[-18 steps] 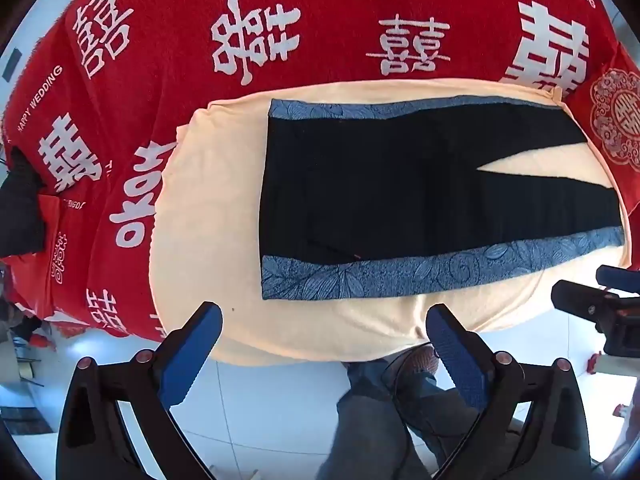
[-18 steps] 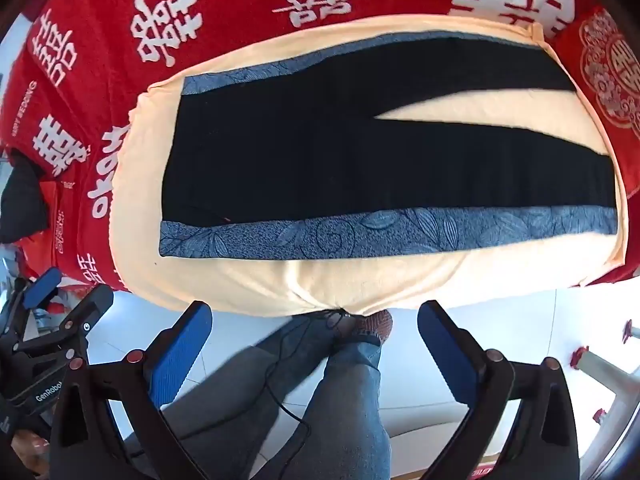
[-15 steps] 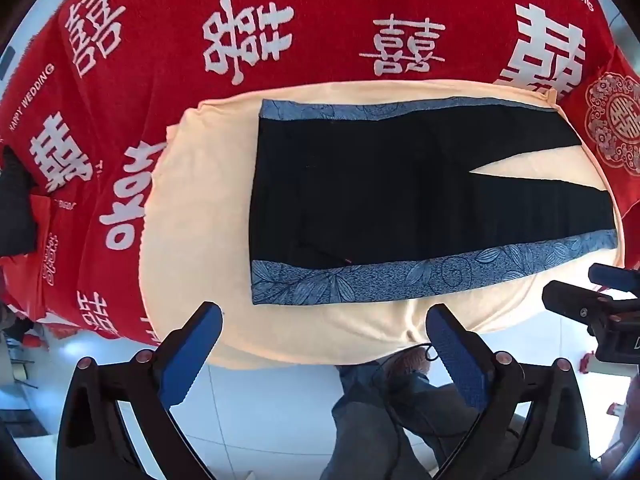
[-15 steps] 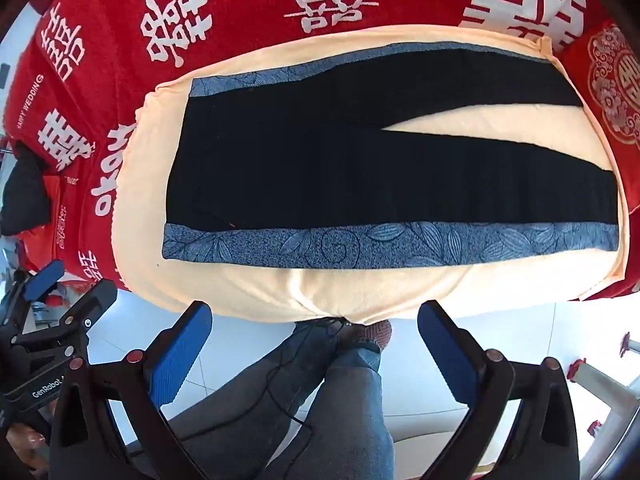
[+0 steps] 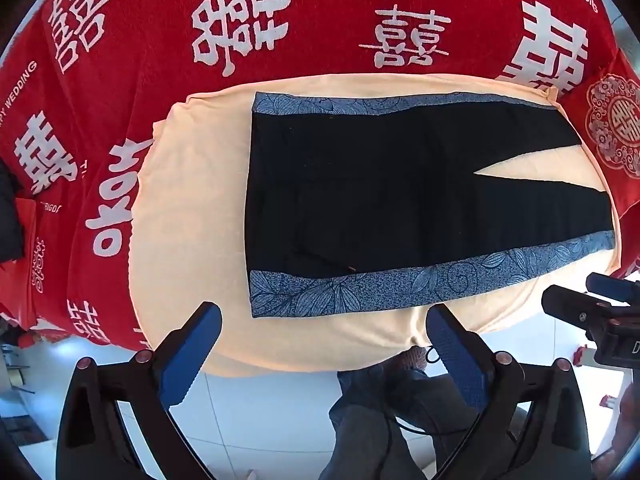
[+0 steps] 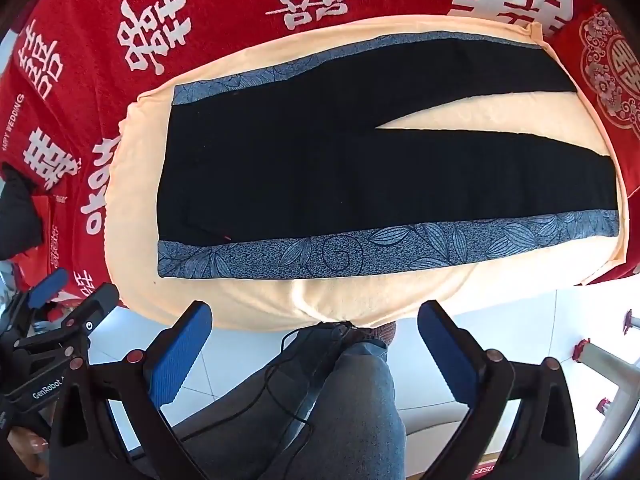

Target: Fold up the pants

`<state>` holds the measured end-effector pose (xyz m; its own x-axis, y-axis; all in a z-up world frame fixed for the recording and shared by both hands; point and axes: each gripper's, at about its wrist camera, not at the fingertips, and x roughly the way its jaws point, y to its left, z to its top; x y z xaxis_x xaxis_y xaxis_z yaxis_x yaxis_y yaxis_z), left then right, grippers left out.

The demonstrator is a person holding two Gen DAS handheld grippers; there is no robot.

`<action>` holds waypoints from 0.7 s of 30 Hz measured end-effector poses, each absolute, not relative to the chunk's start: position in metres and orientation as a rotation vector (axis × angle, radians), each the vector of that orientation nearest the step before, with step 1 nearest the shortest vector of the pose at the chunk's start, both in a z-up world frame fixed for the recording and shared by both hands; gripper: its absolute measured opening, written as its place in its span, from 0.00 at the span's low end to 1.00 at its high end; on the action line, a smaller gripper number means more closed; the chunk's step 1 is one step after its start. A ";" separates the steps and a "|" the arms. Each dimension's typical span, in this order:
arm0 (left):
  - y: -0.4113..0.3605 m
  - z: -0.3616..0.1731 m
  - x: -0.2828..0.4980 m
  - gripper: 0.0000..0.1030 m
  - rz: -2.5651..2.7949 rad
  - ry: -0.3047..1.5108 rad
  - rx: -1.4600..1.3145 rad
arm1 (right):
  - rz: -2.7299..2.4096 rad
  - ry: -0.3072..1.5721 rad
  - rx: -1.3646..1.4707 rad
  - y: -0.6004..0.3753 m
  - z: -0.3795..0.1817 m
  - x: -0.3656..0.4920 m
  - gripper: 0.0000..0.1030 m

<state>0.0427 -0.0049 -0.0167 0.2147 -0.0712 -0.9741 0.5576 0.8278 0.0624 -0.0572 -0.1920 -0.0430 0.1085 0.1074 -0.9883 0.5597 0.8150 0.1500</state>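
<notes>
Left gripper: matte black frame arms, ribbed blue rubber finger pads, red-brown round screws at the joints behind the pads. Right gripper: same black frame, blue pads, red screws. White "GenRobot" lettering on the left unit's side. Blue jeans legs below the jaws, thin black cable across them.

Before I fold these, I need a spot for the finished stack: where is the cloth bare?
Widest bare cream cloth lies left of the waist of the pants. A narrower strip runs along the near table edge, and a wedge between the legs. Pants fill the rest.
</notes>
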 end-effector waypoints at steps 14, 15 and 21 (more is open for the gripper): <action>0.005 -0.024 0.066 1.00 -0.494 1.323 0.443 | -0.383 1.459 0.579 -0.176 -0.050 -0.042 1.00; 0.006 -0.025 0.067 1.00 -0.496 1.328 0.444 | -0.388 1.462 0.582 -0.175 -0.051 -0.042 1.00; 0.011 -0.025 0.072 1.00 -0.500 1.328 0.437 | -0.398 1.462 0.583 -0.173 -0.052 -0.040 1.00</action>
